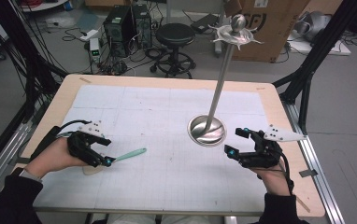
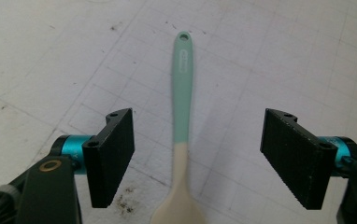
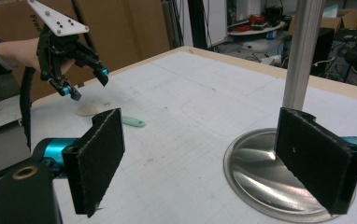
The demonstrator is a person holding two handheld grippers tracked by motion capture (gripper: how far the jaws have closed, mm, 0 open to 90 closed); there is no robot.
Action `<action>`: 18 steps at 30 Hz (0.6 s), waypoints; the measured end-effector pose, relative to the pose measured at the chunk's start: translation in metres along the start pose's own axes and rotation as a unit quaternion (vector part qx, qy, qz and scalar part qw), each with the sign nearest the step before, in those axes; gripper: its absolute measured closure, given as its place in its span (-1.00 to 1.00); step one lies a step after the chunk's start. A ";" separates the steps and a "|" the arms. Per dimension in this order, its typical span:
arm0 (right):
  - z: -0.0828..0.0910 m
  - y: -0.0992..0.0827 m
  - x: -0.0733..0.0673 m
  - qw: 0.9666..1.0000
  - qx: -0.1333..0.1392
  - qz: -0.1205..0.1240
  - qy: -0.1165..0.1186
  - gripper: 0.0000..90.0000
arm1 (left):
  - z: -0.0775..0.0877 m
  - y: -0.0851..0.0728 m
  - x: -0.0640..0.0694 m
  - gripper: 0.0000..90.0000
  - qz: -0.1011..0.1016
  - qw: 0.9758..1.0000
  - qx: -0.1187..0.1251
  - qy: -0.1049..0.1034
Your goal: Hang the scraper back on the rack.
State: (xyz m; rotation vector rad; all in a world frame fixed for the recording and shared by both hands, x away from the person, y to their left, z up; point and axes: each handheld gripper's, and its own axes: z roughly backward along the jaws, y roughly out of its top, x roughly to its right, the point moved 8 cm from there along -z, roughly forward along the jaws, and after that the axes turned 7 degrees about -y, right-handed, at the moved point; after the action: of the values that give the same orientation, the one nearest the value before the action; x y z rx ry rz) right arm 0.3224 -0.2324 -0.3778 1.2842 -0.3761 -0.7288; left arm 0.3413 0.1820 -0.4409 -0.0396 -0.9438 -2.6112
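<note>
left gripper (image 1: 103, 150) fingers spread over spatula (image 2: 182, 102) | handle label unreadable | right gripper (image 1: 240, 141) fingers spread

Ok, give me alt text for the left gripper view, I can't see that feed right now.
A spoon with a teal handle and cream bowl lies on the white gridded mat, centred between the left gripper's open black jaws, untouched. Its handle points away from the camera, its bowl at the bottom edge.
</note>
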 end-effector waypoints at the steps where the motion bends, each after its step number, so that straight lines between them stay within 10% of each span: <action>1: 0.000 0.000 0.000 1.000 0.000 -0.002 0.000 -0.66 | -0.001 0.000 0.000 -0.41 -0.004 1.000 -0.012 0.001; 18: 0.001 -0.004 0.003 1.000 -0.003 -0.004 -0.004 -0.66 | -0.031 -0.014 -0.006 0.02 -0.021 0.993 -0.113 -0.004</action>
State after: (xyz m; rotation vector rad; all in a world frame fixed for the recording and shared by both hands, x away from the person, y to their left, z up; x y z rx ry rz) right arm 0.3227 -0.2357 -0.3816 1.2770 -0.3756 -0.7418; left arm 0.3448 0.1747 -0.4746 -0.0888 -0.6546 -2.7458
